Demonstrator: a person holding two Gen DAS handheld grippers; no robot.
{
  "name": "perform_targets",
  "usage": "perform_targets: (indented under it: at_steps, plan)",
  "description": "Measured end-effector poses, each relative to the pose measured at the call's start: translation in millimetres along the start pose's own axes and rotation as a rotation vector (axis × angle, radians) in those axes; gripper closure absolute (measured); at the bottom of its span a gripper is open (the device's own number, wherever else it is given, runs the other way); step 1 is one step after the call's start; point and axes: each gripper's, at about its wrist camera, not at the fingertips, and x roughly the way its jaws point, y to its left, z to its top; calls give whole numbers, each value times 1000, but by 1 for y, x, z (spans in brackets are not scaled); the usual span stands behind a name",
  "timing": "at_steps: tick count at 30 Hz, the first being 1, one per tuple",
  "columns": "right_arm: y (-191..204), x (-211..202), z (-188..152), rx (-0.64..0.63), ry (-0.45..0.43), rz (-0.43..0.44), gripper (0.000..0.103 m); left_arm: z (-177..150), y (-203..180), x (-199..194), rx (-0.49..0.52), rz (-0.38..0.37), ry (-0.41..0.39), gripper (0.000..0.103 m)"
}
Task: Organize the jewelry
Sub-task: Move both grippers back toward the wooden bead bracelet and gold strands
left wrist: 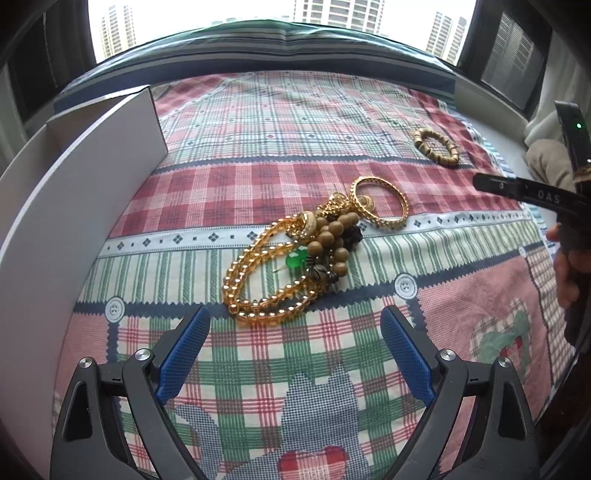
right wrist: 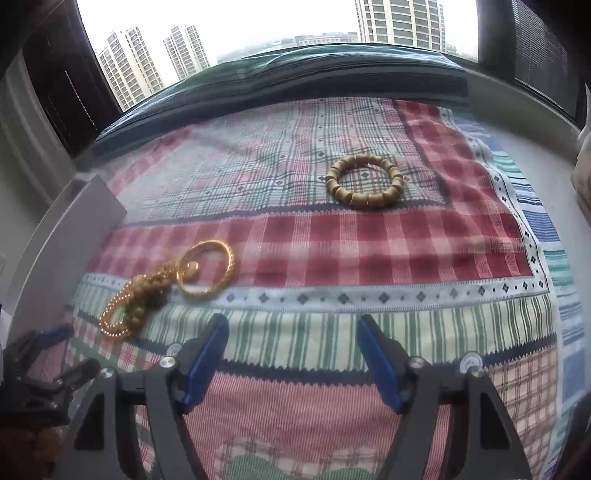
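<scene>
On the patchwork bedspread [left wrist: 332, 122], before the released jaws of both grippers, the tangled beaded jewelry pile [left wrist: 291, 254] looks light, slippery; the stiff gold bangle [left wrist: 380, 201] gives the surest hold.

Plaid bedspread [left wrist: 295, 122], window [right wrist: 258, 22], towers [right wrist: 129, 62] outside.

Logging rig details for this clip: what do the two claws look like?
Both look alike: the left claw and right claw have dark grey plastic arms with triangular cut-outs, silver pivot bolts, and blue textured pads. Seen from the left view, the right unit is black with white lettering and a green light. No cables or sleeves show.
</scene>
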Motion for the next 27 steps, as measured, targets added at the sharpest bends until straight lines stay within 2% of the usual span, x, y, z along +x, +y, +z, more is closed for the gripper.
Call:
perform_targets:
  at_steps: [3, 6, 9, 11, 12, 16, 20, 23, 25, 27]
  plan:
    - [-14, 35, 50, -49, -17, -32, 30, -1, 4, 3, -11, -1, 9, 9]
    - [-27, 77, 90, -59, 15, -22, 30, -6, 9, 8, -11, 14, 34, 9]
    - [-34, 112, 109, -75, 53, -59, 30, -12, 16, 12, -12, 33, 51, 9]
    - [-36, 128, 110, -91, 95, -52, 28, -13, 19, 12, -13, 36, 51, 9]
    - [-32, 127, 108, -123, 78, -60, 28, -13, 19, 12, -8, 34, 49, 9]
    - [-13, 113, 85, -229, 159, 30, 28, -5, 9, 18, 28, 19, 42, 9]
    - [5, 80, 35, -341, 270, 133, 28, 12, -5, 28, 25, 8, 31, 9]
    - [11, 50, -6, -348, 325, 227, 28, 35, -19, 39, -20, 22, 12, 9]
    - [11, 30, -28, -332, 305, 233, 28, 54, -31, 51, -46, 78, -9, 9]
    - [6, 9, -43, -273, 245, 241, 28, 68, -42, 68, -54, 151, -13, 11]
